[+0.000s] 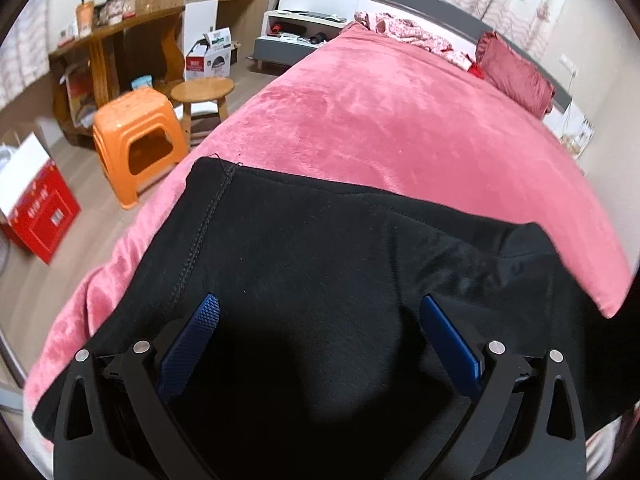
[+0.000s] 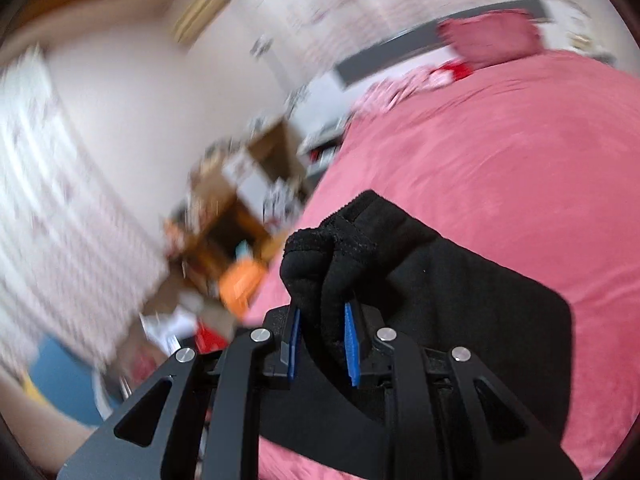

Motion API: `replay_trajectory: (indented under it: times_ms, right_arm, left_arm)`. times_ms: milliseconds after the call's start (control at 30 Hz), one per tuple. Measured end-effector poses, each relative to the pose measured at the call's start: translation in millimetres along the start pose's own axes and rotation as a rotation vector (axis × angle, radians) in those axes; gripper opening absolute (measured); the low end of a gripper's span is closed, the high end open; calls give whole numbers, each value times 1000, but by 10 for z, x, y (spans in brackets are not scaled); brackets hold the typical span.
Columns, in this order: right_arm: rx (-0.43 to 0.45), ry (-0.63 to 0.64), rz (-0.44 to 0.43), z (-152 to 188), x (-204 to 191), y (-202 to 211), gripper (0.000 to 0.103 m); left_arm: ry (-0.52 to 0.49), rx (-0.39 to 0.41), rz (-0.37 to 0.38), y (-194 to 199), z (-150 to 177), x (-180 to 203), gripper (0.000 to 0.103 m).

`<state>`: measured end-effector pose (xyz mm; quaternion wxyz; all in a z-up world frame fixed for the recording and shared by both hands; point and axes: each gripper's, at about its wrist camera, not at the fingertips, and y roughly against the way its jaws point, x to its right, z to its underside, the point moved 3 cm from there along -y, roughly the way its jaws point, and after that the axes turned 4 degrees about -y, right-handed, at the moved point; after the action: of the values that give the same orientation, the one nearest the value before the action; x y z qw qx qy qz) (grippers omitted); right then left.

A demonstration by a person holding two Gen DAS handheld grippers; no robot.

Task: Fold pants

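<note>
Black pants point(image 1: 320, 248) lie flat on the pink bed blanket point(image 1: 400, 120), a stitched seam running along their left side. My left gripper point(image 1: 320, 304) is open just above the pants, its blue pads point(image 1: 200, 328) spread wide with nothing between them. In the right wrist view my right gripper point(image 2: 322, 312) is shut on a bunched edge of the black pants point(image 2: 332, 248), which it holds lifted above the blanket point(image 2: 500, 160). The rest of the cloth hangs down to the right of it. This view is blurred by motion.
An orange plastic stool point(image 1: 138, 140) and a round wooden stool point(image 1: 202, 92) stand on the floor left of the bed. A wooden desk point(image 1: 120, 32), cardboard boxes point(image 1: 210, 56), a red box point(image 1: 40, 208) and a nightstand point(image 1: 296, 36) lie beyond. A red pillow point(image 1: 516, 76) is at the bed's head.
</note>
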<state>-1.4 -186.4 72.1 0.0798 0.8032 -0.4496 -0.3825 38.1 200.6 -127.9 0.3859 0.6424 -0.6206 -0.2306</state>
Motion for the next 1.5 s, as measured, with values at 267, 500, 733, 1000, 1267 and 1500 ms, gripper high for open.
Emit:
replay_trajectory:
  times_ms: [267,500,733,1000,1267,1500]
  right_arm:
    - [-276,401,106,973,-371,-1013,20]
    - [-488,303,77,1532,123,-1279,56]
    - [-127,-86,91,714,856,-553,58]
    - [-37,-215,395,530,2006,-375,35]
    - [-74,-124,446,606,2007,-491,35]
    - [-146,7,567,875,2104,-795,35]
  left_arm:
    - [30,-9,120,92,34,107,99]
    - [-9,-63,261,112,78,443,99]
    - [-105,-196,461,0,96,1168,99]
    - [-273,-288,436,-249,274,1828,38]
    - [-273,-192,500,162,149,1750,17]
    - [-241,-275,470,-226,427,1653,23]
